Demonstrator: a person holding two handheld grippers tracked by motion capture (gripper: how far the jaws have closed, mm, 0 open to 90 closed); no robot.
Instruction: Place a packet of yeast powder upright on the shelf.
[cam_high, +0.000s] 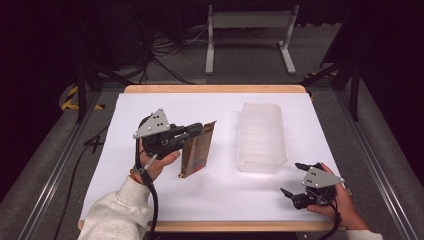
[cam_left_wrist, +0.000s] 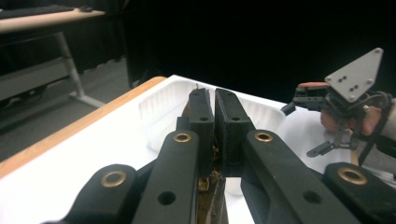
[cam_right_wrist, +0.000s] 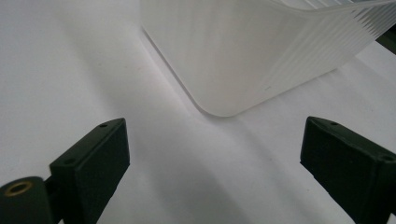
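A brown paper pouch (cam_high: 197, 148) with a printed label stands upright on the white table cover, left of centre. My left gripper (cam_high: 201, 129) is shut on its top edge, and the pouch's brown rim (cam_left_wrist: 204, 179) shows pinched between the jaws in the left gripper view. A translucent white ribbed bin (cam_high: 261, 137) lies just right of the pouch, its wall (cam_left_wrist: 161, 109) beyond the jaws. My right gripper (cam_high: 295, 181) rests near the front right of the table, jaws wide open and empty, facing a corner of the bin (cam_right_wrist: 243, 51).
The white cover (cam_high: 150, 105) spans a wood-edged table. Past the far edge stand a grey metal frame (cam_high: 248, 35) and loose cables on the floor. Metal rails run along both sides of the table.
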